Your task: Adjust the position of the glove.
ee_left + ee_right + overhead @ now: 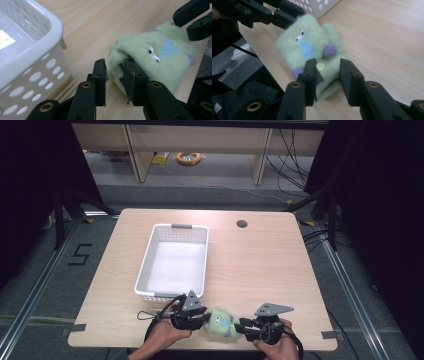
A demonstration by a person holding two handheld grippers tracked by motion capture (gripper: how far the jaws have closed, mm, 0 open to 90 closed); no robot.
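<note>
The green fleece mitten (220, 322) lies on the worktop (260, 265) at its near edge, just in front of the white perforated basket (174, 261). My left claw (115, 70) is narrowed around its closed end, jaws pressing the fleece; my right claw (327, 72) straddles the buttoned cuff, jaws a little apart. I judge I'm at the grasping step. Next calls for pinching firmly, then lifting toward the basket.

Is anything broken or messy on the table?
Nothing looks broken or spilled. The green mitten lies at the table's near edge, between the left tongs and right tongs. The white basket is empty and sits a little crooked on the table.
</note>
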